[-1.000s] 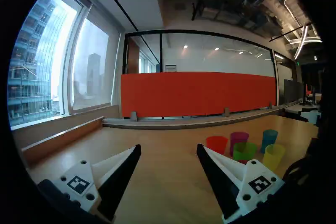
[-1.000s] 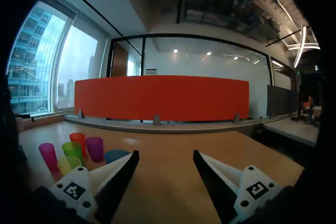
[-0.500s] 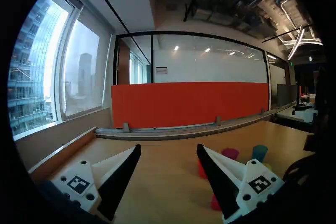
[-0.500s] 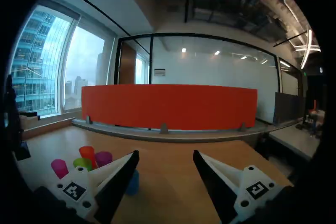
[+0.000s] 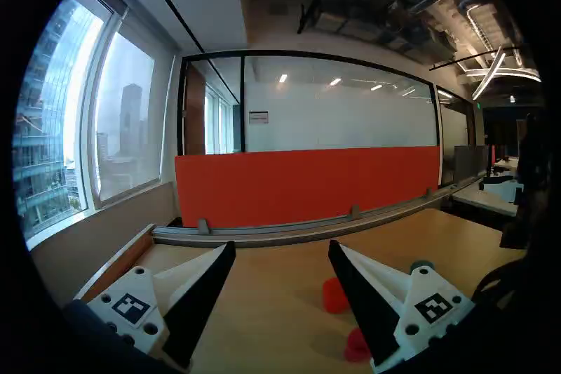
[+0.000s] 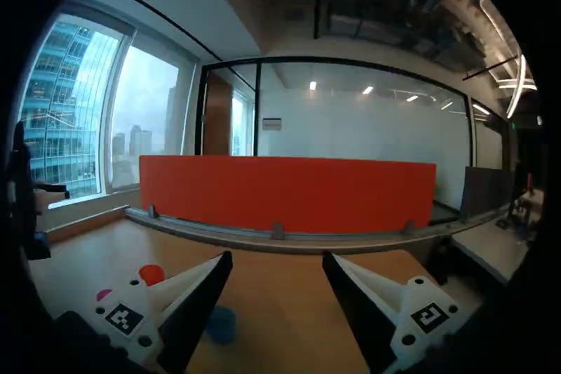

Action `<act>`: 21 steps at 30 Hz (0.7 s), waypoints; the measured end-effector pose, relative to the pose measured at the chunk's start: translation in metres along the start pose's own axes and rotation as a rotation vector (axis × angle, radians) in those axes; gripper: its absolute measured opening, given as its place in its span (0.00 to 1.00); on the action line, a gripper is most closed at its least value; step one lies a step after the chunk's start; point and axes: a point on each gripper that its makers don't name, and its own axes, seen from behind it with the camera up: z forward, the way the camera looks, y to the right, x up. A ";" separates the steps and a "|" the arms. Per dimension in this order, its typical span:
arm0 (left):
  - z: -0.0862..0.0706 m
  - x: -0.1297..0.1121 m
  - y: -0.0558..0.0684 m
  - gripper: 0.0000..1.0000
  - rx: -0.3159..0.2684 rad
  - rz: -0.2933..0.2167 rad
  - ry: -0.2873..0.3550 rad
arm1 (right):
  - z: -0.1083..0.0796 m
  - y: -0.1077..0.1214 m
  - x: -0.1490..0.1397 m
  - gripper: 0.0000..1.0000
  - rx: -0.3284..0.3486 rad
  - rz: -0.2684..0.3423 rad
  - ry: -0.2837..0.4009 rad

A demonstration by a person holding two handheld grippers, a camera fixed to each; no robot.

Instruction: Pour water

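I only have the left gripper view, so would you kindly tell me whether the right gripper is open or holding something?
Observer: The right gripper is open and grips nothing.
Operator: Thank you. Is any cup near it?
Observer: A blue cup shows low in the gap, against the inner edge of the finger on the picture's left.
Operator: Anything beyond that?
Observer: A red cup stands further to the left, apart from the blue one.

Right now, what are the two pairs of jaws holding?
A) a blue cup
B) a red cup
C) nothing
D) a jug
C: the left gripper and the right gripper both have their jaws wide apart, with bare table between them.
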 end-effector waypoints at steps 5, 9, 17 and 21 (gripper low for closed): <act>0.002 0.020 -0.002 0.99 -0.009 -0.026 -0.003 | 0.000 -0.001 0.019 1.00 0.013 0.016 0.000; 0.001 0.035 -0.002 0.99 -0.023 -0.035 0.001 | 0.001 0.000 0.035 1.00 0.021 0.028 0.003; 0.001 0.047 0.007 0.99 -0.063 -0.037 -0.017 | 0.002 -0.001 0.052 1.00 0.037 0.025 0.012; 0.002 0.051 0.011 0.99 -0.084 -0.038 -0.013 | 0.002 -0.002 0.052 1.00 0.048 0.024 0.009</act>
